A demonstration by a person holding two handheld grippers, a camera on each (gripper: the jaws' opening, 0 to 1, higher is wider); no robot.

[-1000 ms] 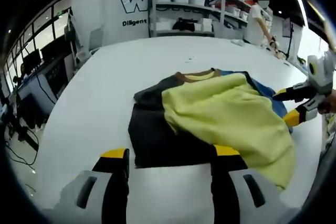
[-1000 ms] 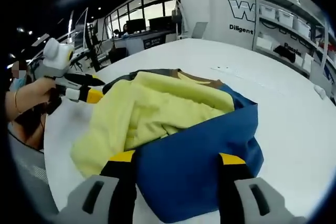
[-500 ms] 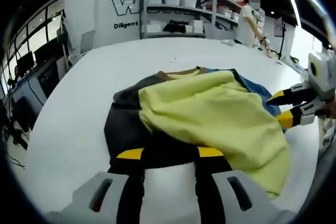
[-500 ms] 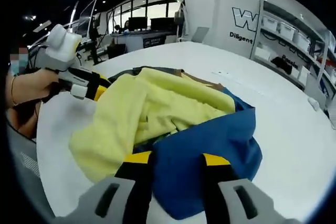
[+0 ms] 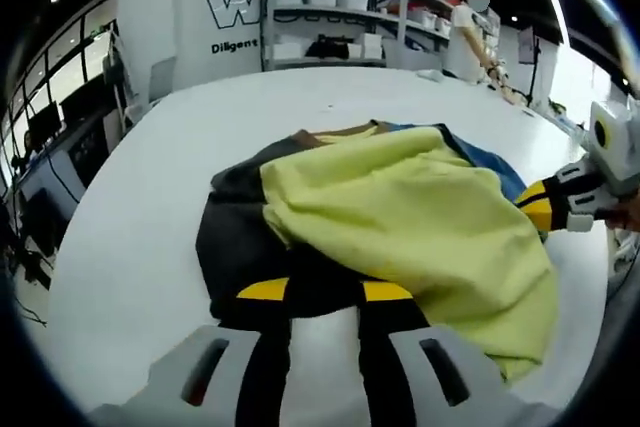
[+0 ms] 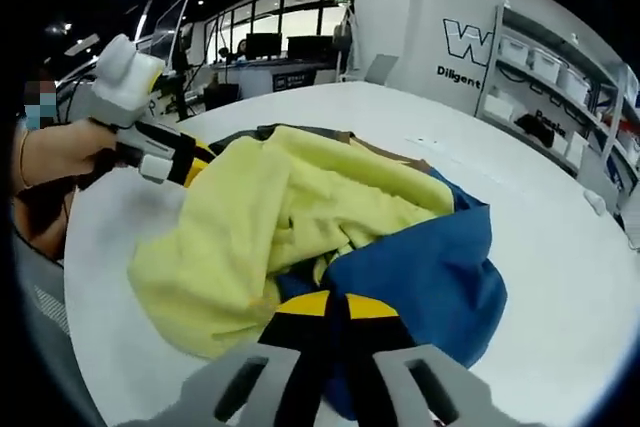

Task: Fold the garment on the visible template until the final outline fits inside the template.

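Observation:
The garment (image 5: pixel 400 217) lies crumpled on the white table (image 5: pixel 140 207), with a yellow panel on top, a dark grey part to the left, blue at the far right and a brown collar behind. My left gripper (image 5: pixel 325 292) is open, its jaws narrowed either side of the dark hem. In the right gripper view the garment (image 6: pixel 290 217) shows yellow on the left and blue on the right. My right gripper (image 6: pixel 330 305) is shut on the blue cloth. The right gripper (image 5: pixel 548 207) touches the garment's right edge. The left gripper (image 6: pixel 185 162) sits at its far side.
Shelves with white bins (image 5: pixel 330 17) stand behind the table, and a person (image 5: pixel 470 32) is beside them. Desks with monitors (image 6: pixel 260 52) line the windows. A hand (image 6: pixel 60 152) holds the left gripper. Bare tabletop (image 6: pixel 560 237) surrounds the garment.
Both grippers have closed in on the garment's edges. The right jaws went from wide apart to shut on the blue cloth. The left jaws narrowed around the dark hem.

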